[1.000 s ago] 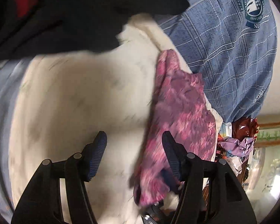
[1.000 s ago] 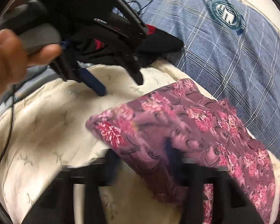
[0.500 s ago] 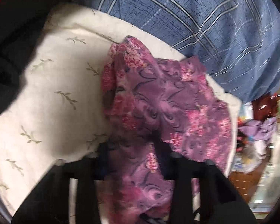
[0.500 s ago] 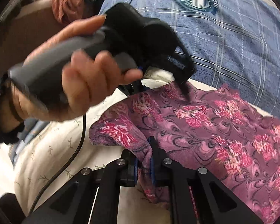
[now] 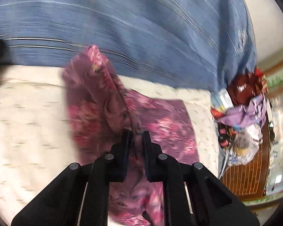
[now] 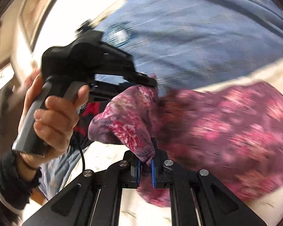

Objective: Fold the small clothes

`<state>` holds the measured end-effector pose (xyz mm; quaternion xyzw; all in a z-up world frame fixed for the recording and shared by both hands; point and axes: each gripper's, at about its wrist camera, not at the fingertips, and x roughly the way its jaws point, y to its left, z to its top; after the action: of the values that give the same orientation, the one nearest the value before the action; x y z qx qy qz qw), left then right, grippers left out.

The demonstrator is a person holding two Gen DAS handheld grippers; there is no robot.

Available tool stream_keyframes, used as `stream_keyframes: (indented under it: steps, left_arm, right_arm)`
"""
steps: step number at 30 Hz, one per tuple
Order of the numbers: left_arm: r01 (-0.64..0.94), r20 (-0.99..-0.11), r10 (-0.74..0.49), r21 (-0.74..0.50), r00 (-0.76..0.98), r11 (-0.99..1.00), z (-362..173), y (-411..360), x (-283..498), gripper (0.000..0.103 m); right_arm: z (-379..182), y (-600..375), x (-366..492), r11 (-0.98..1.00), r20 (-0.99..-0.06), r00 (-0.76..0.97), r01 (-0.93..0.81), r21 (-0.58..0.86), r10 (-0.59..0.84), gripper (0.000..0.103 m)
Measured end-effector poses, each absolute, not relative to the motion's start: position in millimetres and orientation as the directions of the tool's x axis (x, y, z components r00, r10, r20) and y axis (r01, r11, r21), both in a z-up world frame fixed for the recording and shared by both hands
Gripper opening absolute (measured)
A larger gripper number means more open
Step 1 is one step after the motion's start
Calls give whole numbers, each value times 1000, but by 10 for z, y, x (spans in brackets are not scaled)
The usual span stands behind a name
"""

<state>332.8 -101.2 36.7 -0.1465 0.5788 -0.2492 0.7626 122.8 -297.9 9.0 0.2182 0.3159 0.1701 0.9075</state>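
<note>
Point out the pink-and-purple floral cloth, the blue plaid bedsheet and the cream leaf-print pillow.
pink-and-purple floral cloth [image 6: 226, 128]: right wrist view, its spread body.
blue plaid bedsheet [image 5: 141, 28]: left wrist view, open middle.
cream leaf-print pillow [image 5: 28, 122]: left wrist view, bare top left of the cloth.

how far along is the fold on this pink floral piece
Early. Done: both grippers have hold of the pink floral garment; the right gripper is shut on one edge, and the left gripper is closing on cloth between its fingers. In hand: that end is raised off the cream cloth, the rest still lying on it. Left: carrying it over, laying it flat, any further folds.
</note>
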Motion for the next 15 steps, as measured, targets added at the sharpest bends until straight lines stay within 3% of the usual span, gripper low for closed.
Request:
stream_keyframes:
  steps: [3, 6, 7, 8, 11, 12, 14, 15]
  left_arm:
    - [230, -849, -508, -471, 144, 852, 58, -1499, 3351, 11]
    - [200, -918, -384, -360, 100, 911, -385, -1839, 3367, 11]
    - [205, -923, -368, -342, 107, 917, -449, -1877, 3363, 11]
    - [211, -922, -366, -335, 128, 918, -426, -1886, 3352, 11]
    - [225, -905, -414, -386, 93, 894, -224, -1826, 3369, 26]
    - [231, -894, -432, -398, 118, 888, -76, -1760, 3380, 32]
    - [244, -875, -438, -387, 206, 889, 223, -1623, 3409, 64]
    - [239, -868, -421, -364, 263, 900, 367, -1548, 3432, 85]
  right_arm:
    - [-108, -3353, 1193, 827, -530, 734, -76, 557, 424, 8]
    - [-420, -3642, 1185, 788, -574, 696, 19, 616, 432, 9]
    - [-511, -3721, 1181, 771, -585, 683, 51, 635, 437, 14]
    - [-573, -3783, 1172, 756, -589, 675, 71, 651, 443, 13]
    - [-601, -3921, 1101, 718, -558, 676, 63, 694, 481, 13]
    - [-575, -3946, 1079, 723, -558, 677, 55, 689, 480, 16]
    - [-539, -3990, 1056, 716, -537, 689, 38, 697, 486, 29]
    - [-506, -4022, 1050, 708, -517, 706, 31, 706, 484, 42]
